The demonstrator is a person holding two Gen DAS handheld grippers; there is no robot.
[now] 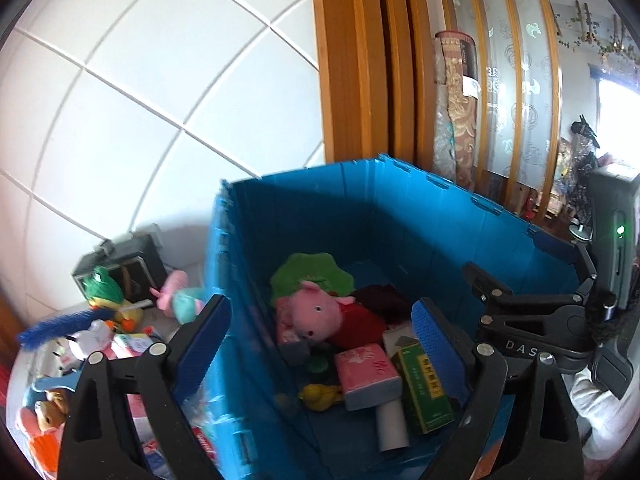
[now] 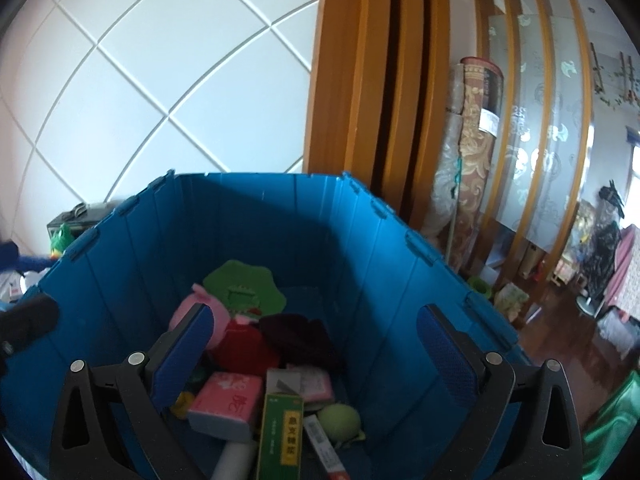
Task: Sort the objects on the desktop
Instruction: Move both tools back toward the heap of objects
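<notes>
A blue plastic crate (image 1: 420, 216) (image 2: 256, 216) fills both views. Inside lie a pink pig plush (image 1: 316, 314) in a red dress, a green leaf-shaped piece (image 2: 244, 290), a pink tissue pack (image 1: 366, 376) (image 2: 224, 404), a green medicine box (image 1: 424, 386) (image 2: 282, 436), a yellow duck (image 1: 320, 396) and a pale green ball (image 2: 340, 420). My left gripper (image 1: 324, 344) hangs open over the crate's left wall with nothing between its fingers. Over the crate's inside my right gripper (image 2: 316, 356) is open and empty as well. The other gripper's black body (image 1: 560, 320) shows at the right of the left wrist view.
Left of the crate, a table holds several toys: a blue brush (image 1: 60, 326), a green-and-yellow duck toy (image 1: 108, 296), a pink-and-teal plush (image 1: 180, 298) and a dark box (image 1: 124, 264). A white tiled wall (image 1: 140, 100) stands behind. Wooden door frames (image 2: 376, 80) and a rolled carpet (image 2: 476, 132) stand at the right.
</notes>
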